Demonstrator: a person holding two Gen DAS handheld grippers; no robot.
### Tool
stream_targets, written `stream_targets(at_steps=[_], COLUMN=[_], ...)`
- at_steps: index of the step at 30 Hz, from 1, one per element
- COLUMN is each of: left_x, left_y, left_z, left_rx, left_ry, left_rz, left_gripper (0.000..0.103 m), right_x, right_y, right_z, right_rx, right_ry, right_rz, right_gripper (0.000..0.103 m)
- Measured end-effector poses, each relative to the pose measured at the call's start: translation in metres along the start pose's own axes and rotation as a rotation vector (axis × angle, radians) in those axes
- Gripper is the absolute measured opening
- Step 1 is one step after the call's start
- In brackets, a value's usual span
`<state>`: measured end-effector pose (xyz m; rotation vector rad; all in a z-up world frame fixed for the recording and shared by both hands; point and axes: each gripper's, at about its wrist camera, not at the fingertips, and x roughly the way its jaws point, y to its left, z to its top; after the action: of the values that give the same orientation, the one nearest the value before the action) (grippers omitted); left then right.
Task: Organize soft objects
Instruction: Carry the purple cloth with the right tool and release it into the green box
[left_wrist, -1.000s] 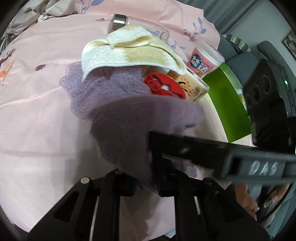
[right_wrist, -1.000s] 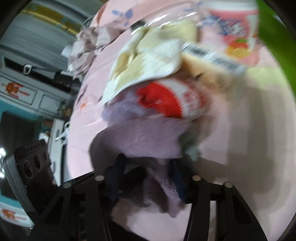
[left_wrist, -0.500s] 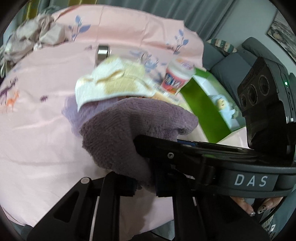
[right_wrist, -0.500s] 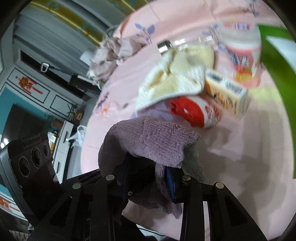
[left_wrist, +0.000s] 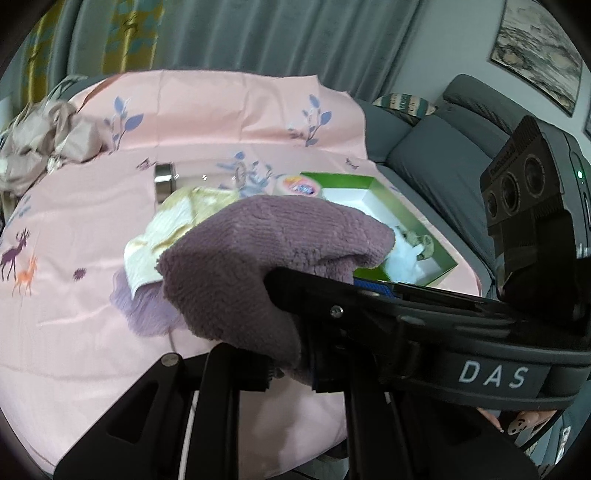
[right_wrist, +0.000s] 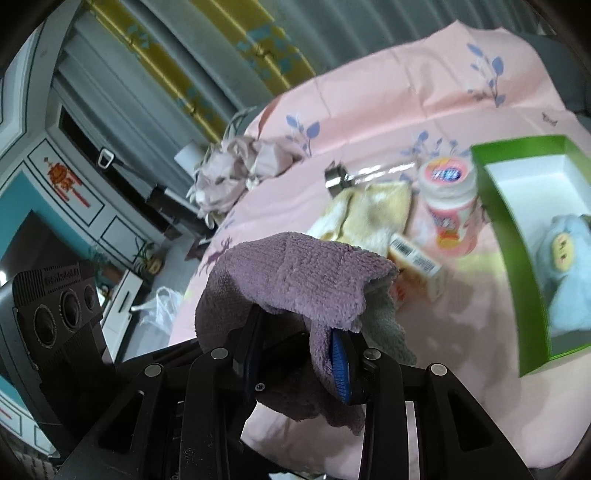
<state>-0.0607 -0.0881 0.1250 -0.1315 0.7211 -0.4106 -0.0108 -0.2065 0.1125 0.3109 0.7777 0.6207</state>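
A purple towel (left_wrist: 266, 251) hangs in the air above the pink sheet, held from both sides. My left gripper (left_wrist: 290, 369) is shut on its lower edge. My right gripper (right_wrist: 299, 350) is shut on a thick fold of the same purple towel (right_wrist: 295, 269), which drapes over both its fingers; one blue pad (right_wrist: 340, 354) shows. In the left wrist view the right tool's black bar (left_wrist: 480, 369) crosses in front. Below lie a yellow-white cloth (left_wrist: 173, 229) and a lilac mesh puff (left_wrist: 144, 306). A green box (right_wrist: 506, 221) to the right holds a blue plush toy (right_wrist: 569, 266).
Beside the yellow-white cloth (right_wrist: 365, 218) stand a pink-lidded jar (right_wrist: 448, 195) and a small carton (right_wrist: 417, 262). A glass jar with a metal lid (left_wrist: 164, 181) lies behind. Crumpled beige fabric (right_wrist: 236, 162) sits at the far left; a grey sofa (left_wrist: 424, 147) stands right.
Both grippers have risen together with the purple towel, lifting it off the pile. The red-capped item under it is now hidden in the left view. The green box's inside has come into sight.
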Motion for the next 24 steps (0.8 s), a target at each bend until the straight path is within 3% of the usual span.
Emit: stream_targets(at_steps=[11,24], left_x=[0.025,0.094], left_y=[-0.047,-0.109], left_z=[0.043,0.097], left_rx=[0.115,0.210], left_ry=[-0.046,-0.055], left_rz=[-0.044,-0.129], left_gripper=[0.010,0.010], right_x=[-0.048,-0.086], right_y=[-0.037,-0.111], right_z=[0.030,0.072], right_rx=[0.043,0.143], right_ry=[-0.143,-0.296], right_rz=[-0.056,-0.186], right_gripper=[0.036,0.036])
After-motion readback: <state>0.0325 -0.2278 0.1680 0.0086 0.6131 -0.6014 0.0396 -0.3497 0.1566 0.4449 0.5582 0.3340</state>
